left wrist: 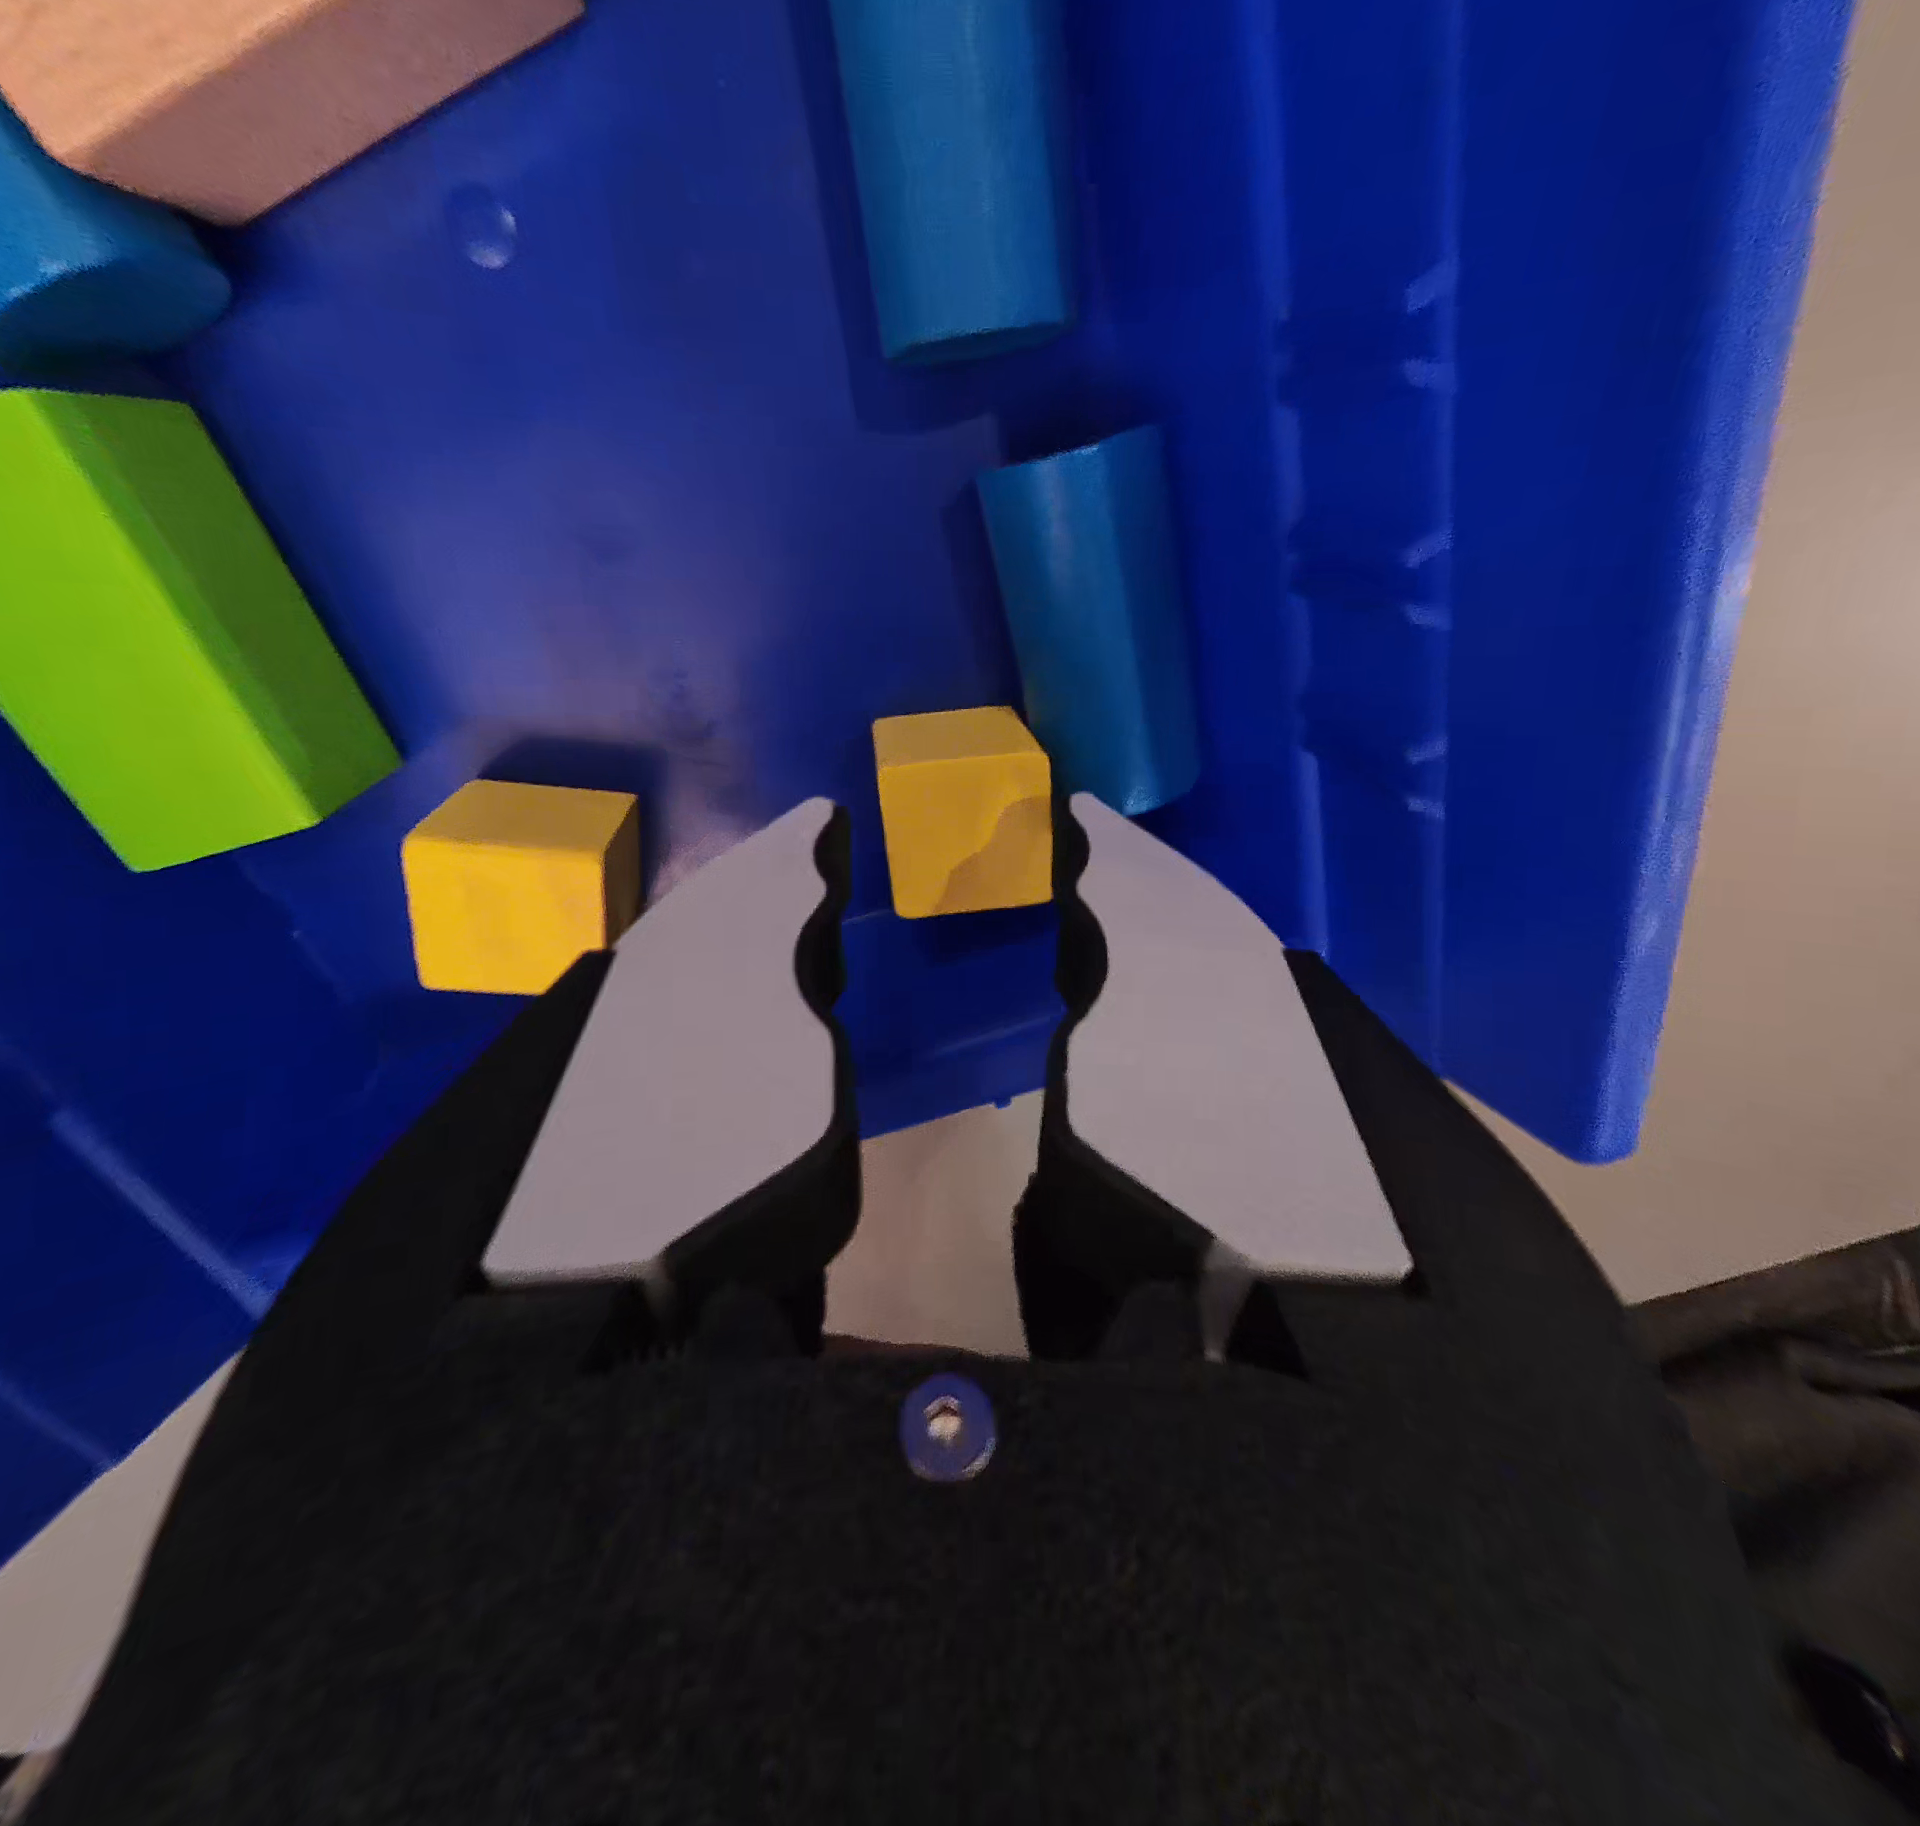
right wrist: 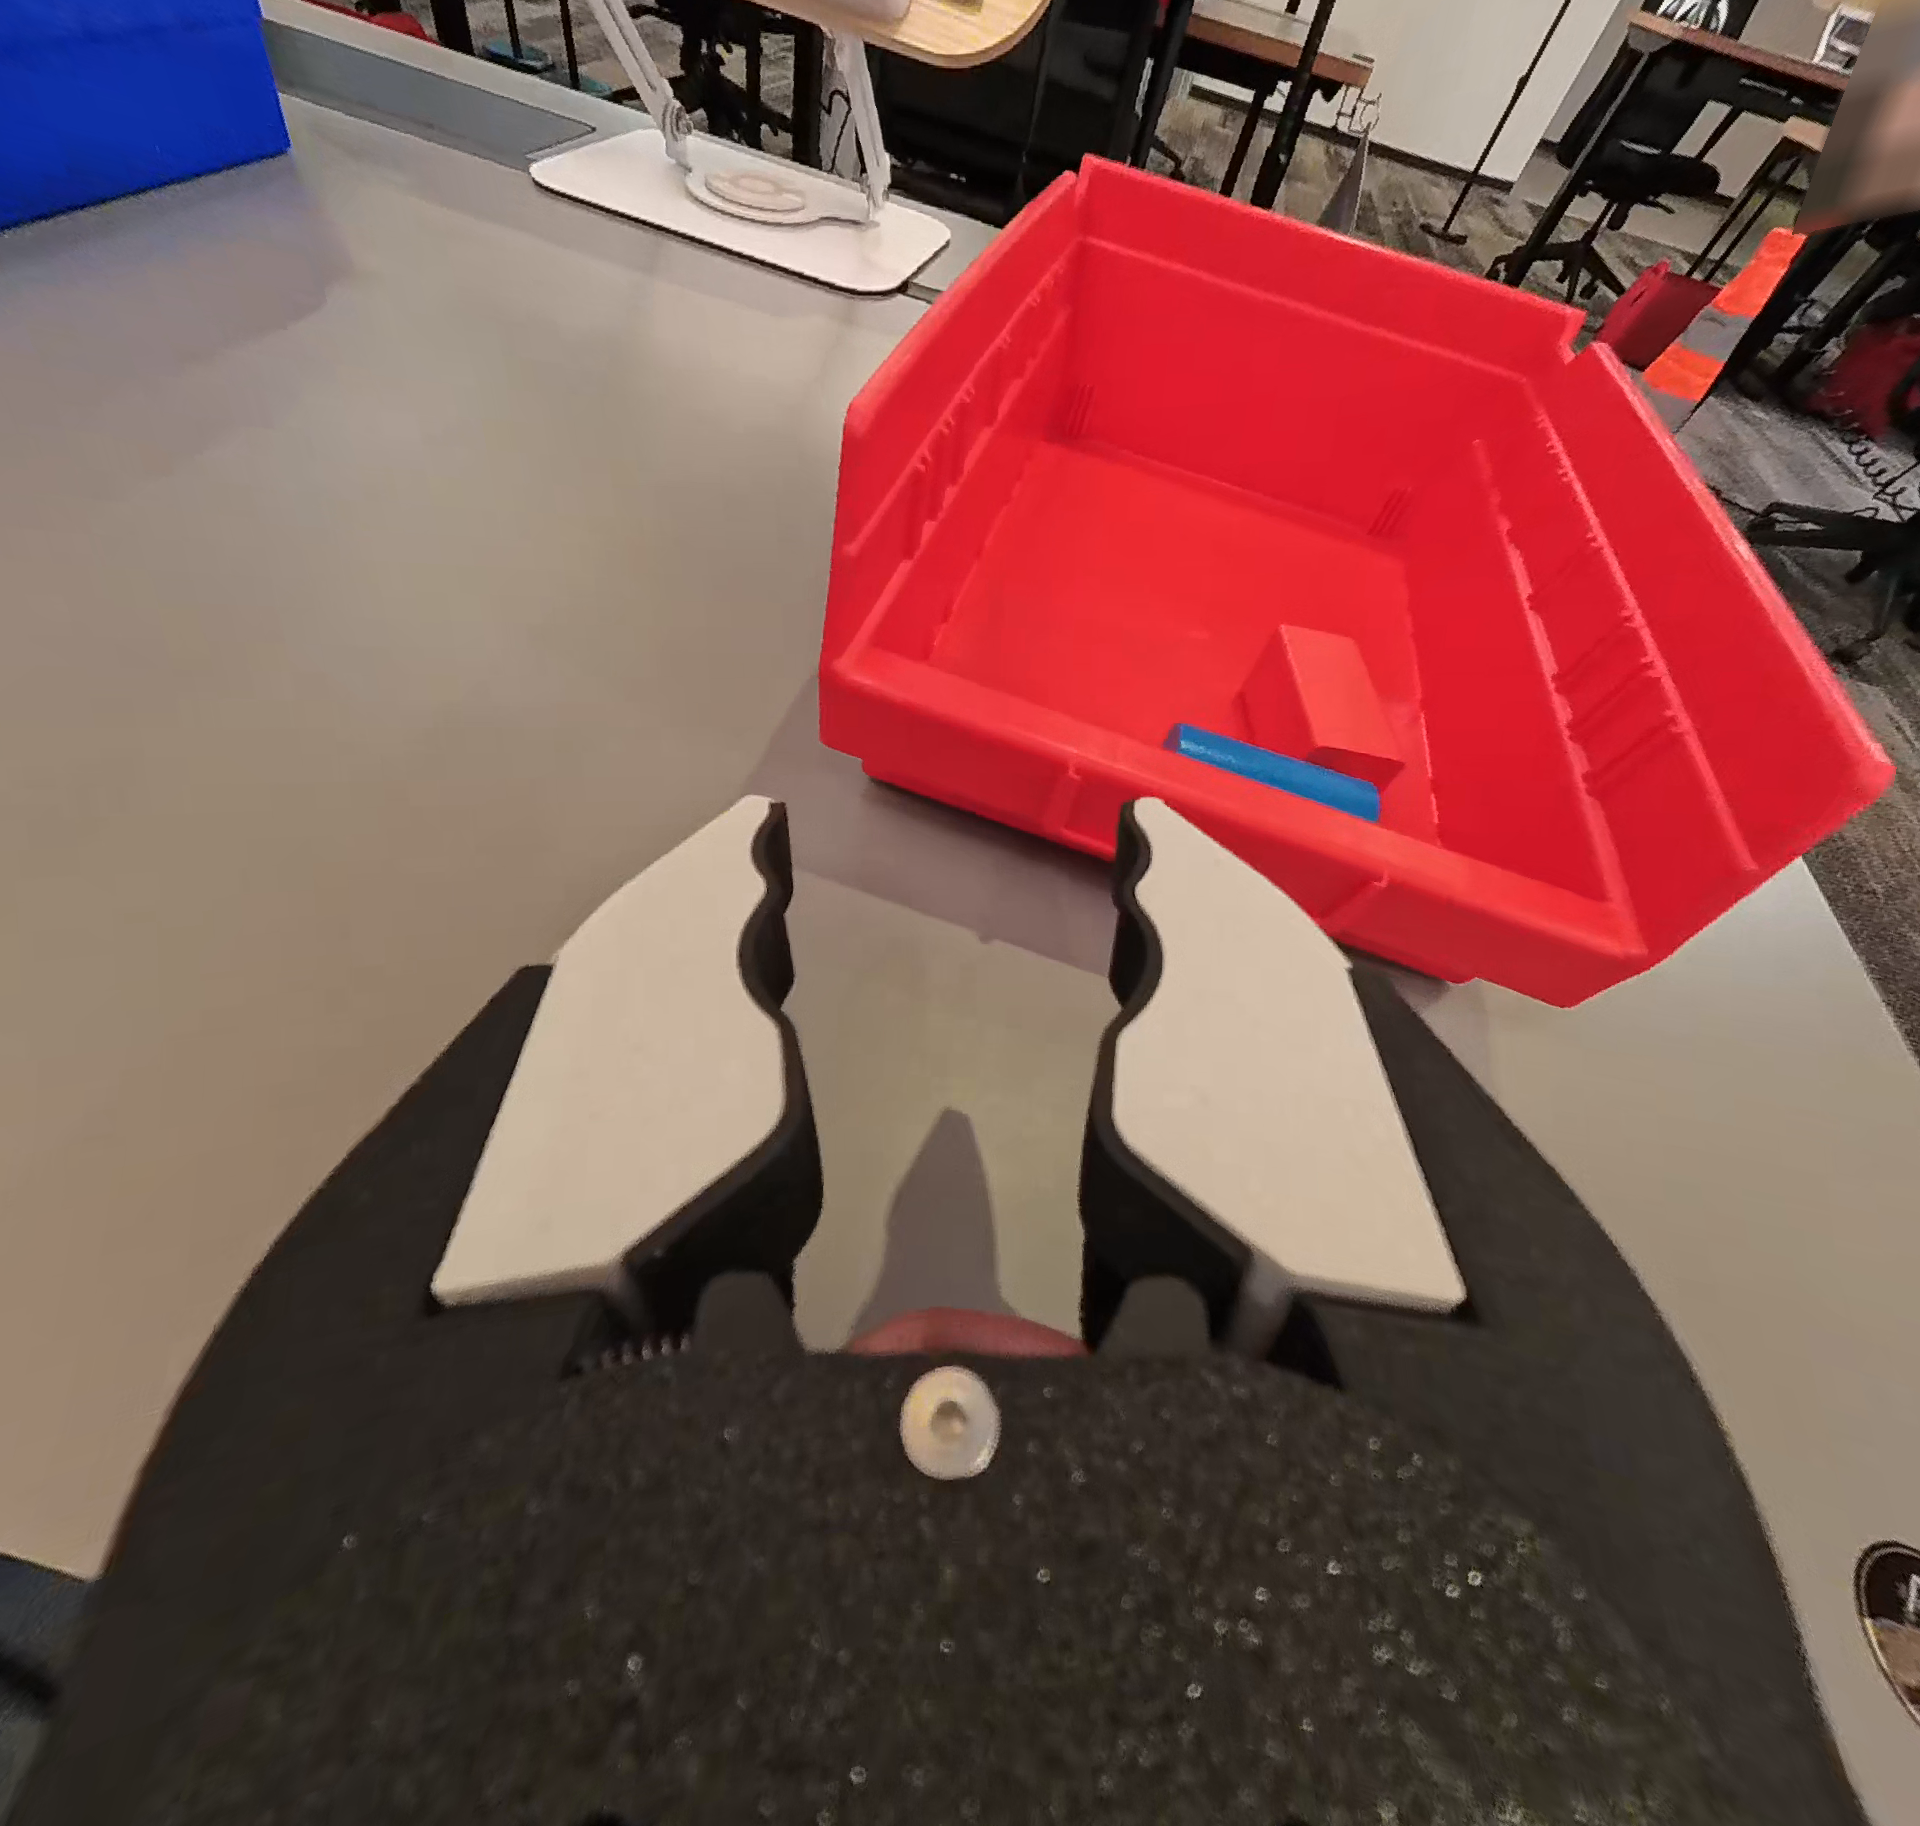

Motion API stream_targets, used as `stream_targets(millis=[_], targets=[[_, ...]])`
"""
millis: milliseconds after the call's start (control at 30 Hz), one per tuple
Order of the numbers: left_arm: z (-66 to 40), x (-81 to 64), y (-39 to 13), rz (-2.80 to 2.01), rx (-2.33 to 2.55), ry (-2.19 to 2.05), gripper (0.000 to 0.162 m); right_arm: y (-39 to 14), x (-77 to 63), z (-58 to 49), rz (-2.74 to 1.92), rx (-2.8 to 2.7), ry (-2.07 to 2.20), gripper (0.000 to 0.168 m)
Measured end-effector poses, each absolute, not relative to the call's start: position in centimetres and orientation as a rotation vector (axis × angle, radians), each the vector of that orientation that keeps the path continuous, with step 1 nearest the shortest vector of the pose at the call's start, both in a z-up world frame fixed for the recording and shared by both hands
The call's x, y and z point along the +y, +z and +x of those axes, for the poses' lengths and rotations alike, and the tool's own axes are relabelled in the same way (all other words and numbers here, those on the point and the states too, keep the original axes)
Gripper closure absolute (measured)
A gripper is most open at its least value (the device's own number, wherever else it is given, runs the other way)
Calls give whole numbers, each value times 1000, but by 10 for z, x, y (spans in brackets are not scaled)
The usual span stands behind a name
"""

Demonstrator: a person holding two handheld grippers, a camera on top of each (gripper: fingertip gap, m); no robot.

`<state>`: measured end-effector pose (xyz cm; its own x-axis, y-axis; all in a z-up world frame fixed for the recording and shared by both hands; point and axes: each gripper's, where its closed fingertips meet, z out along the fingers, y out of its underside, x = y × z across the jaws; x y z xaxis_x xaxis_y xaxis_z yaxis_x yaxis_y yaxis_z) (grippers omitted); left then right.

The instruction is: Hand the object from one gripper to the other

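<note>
In the left wrist view, my left gripper [left wrist: 951, 820] reaches into a blue bin [left wrist: 1351, 426]. Its jaws are open and straddle a small yellow cube [left wrist: 961, 789] that rests on the bin floor. The right pad is at the cube's side, and a thin gap shows on the left. A second yellow cube [left wrist: 509, 888] lies just left of the left finger. In the right wrist view, my right gripper [right wrist: 951, 820] is open and empty. It hovers above the grey table [right wrist: 416, 529] in front of a red bin [right wrist: 987, 727].
The blue bin also holds a green block [left wrist: 156, 633], a plain wooden block [left wrist: 260, 41], two blue cylinders [left wrist: 956, 135] [left wrist: 1091, 613] and a blue piece [left wrist: 83, 270]. The red bin holds a red block [right wrist: 1325, 701] and a blue bar [right wrist: 1278, 770]. A white stand base [right wrist: 748, 207] sits at the table's far side.
</note>
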<state>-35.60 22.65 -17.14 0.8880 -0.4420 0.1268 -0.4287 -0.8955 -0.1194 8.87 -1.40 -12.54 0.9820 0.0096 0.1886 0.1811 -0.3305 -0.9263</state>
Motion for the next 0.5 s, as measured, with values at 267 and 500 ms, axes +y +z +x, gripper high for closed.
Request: stream_targets(millis=[267,500], targets=[[-360,235,-183,-3039,770,-135,129,-126,-15,85,-1907,-192,-228,109],[-361,240,-185,-3011,821,-107,129,-125,-16,85,-1903,-208,-248,109]])
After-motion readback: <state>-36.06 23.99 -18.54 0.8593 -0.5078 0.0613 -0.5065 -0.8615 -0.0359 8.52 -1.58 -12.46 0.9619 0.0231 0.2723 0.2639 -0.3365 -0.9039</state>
